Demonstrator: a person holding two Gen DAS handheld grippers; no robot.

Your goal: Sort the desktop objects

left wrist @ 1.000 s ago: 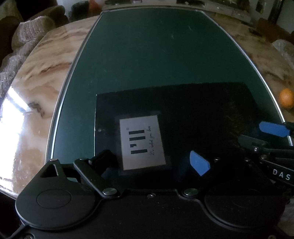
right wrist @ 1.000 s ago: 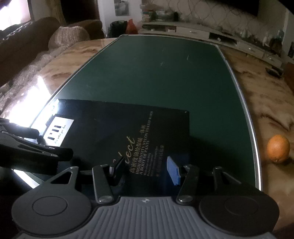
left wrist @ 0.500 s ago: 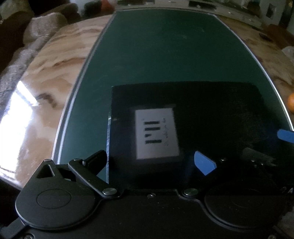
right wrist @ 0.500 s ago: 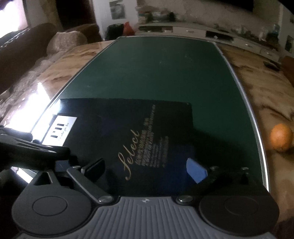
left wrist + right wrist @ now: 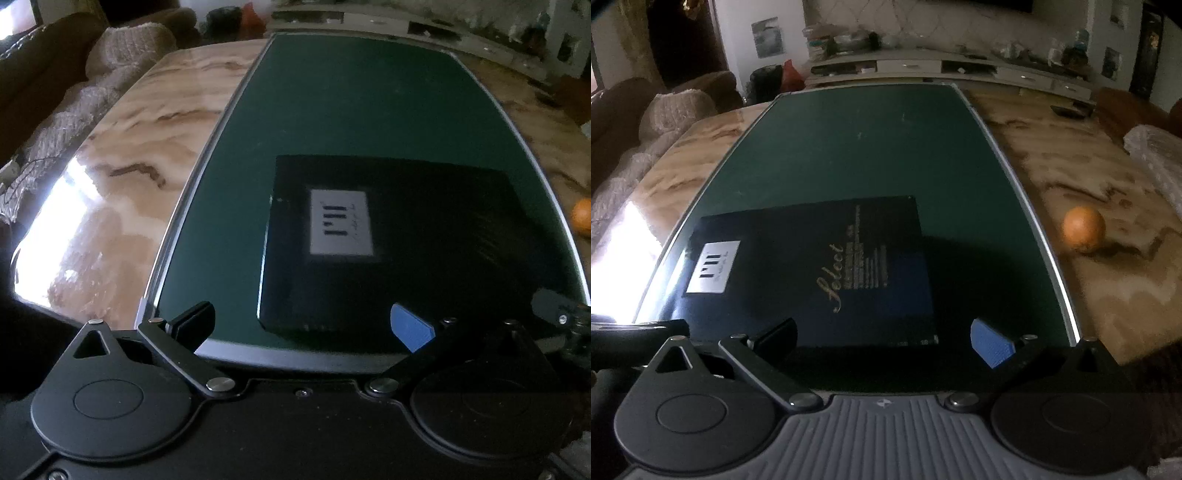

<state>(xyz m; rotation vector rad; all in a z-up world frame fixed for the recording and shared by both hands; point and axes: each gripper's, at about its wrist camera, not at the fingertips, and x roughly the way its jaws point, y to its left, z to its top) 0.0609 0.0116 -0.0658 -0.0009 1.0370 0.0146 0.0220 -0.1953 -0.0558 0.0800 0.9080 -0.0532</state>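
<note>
A flat black box [image 5: 388, 240] with a white label [image 5: 340, 222] lies on the dark green table inlay [image 5: 351, 103]. It also shows in the right wrist view [image 5: 812, 273] with gold "Select" lettering. My left gripper [image 5: 301, 326] is open and empty, hovering just short of the box's near edge. My right gripper [image 5: 884, 338] is open and empty, also at the box's near edge. Neither gripper touches the box.
An orange [image 5: 1084, 229] sits on the marble tabletop [image 5: 1108, 295] right of the inlay; it shows at the right edge of the left wrist view [image 5: 583, 217]. A sofa with a knitted throw [image 5: 92, 92] stands left. A low cabinet [image 5: 942, 70] lines the far wall.
Both grippers opened wide, let go of the box and drew back toward the near table edge. The box now lies flat on the inlay.
</note>
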